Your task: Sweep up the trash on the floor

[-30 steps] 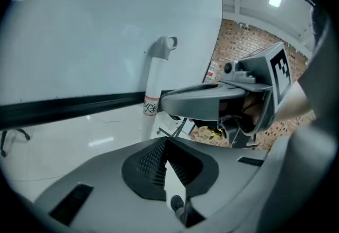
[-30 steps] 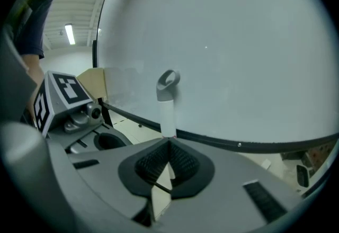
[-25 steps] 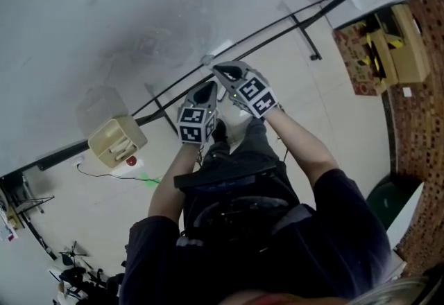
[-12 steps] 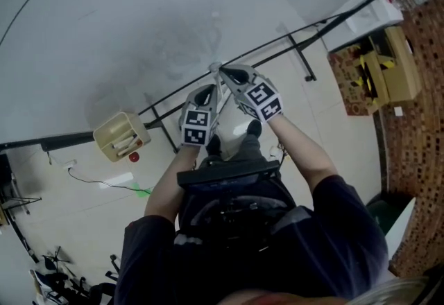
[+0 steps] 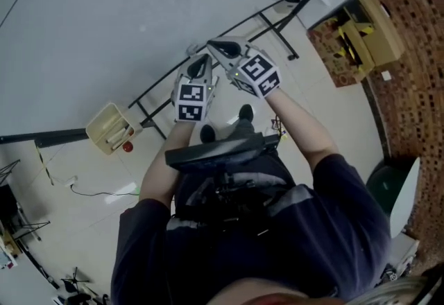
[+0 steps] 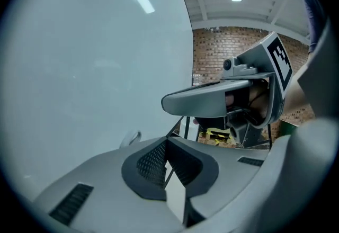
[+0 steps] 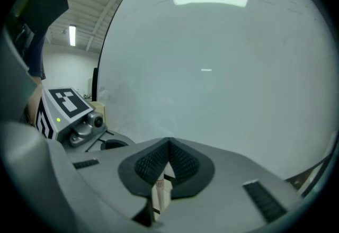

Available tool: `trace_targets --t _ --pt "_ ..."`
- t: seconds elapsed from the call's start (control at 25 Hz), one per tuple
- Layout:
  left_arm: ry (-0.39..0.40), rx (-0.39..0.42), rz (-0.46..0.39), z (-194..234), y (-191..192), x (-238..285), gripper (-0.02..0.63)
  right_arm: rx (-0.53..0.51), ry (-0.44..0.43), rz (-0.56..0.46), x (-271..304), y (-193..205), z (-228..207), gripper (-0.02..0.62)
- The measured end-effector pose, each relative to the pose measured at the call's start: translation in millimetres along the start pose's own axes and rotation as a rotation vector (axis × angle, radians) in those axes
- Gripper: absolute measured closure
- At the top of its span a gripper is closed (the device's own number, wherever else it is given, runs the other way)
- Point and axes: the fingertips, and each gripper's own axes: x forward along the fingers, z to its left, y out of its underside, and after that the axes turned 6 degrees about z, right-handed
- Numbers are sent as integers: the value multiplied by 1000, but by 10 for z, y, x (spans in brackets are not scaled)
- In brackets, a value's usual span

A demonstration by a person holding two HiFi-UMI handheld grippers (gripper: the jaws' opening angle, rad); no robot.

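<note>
The person held both tools up before a large white panel (image 5: 104, 19), side by side and tips nearly touching. The left gripper (image 5: 201, 63) was fully closed, its ribbed pads pinching a thin white strip (image 6: 175, 195) that ran down out of the jaws. The right gripper (image 5: 220, 47) was likewise closed tight, on a slim pale stick (image 7: 159, 195) with a reddish band. These were probably the handles of the sweeping tools, though neither working end showed clearly. No trash could be made out on the pale floor (image 5: 333, 130) in any view; it was likely hidden below the arms or outside the frames.

The step in hand looked like carrying the tools into position. To do it well, the person would need to keep both grips firm, since such thin handles could twist or slide between the pads. They should tilt the head down to find the debris, then lower the ends to the tiles. The panel's black frame (image 5: 277, 35), the beige crate (image 5: 111, 127) and the loose cable (image 5: 97, 193) should be kept clear of the stroke.
</note>
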Motion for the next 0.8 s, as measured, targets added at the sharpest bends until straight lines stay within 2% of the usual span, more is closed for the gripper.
trace_targets --t 0.16,0.28,0.4,0.48,0.56,0.64,0.8 --pt "42 56 -58 -176 -268 -36 606 -9 64 -47 -332 -178 -22 584" --pt "86 63 -78 -340 -448 -1 606 16 122 -83 -646 -228 -49 583" --pt "143 70 -95 -626 -634 7 606 95 98 -119 -1029 -249 -17 584" --pt "190 126 -101 -894 -753 3 606 146 69 -163 -1296 -327 10 584" --pt "218 183 -101 -1152 -847 6 606 131 100 -193 -1554 -392 -28 584" --pt "224 196 -106 -1350 -900 19 606 105 131 -214 -1806 -390 -61 584" --pt "203 209 -136 -1810 -936 -54 606 114 131 -271 -2429 -131 47 584"
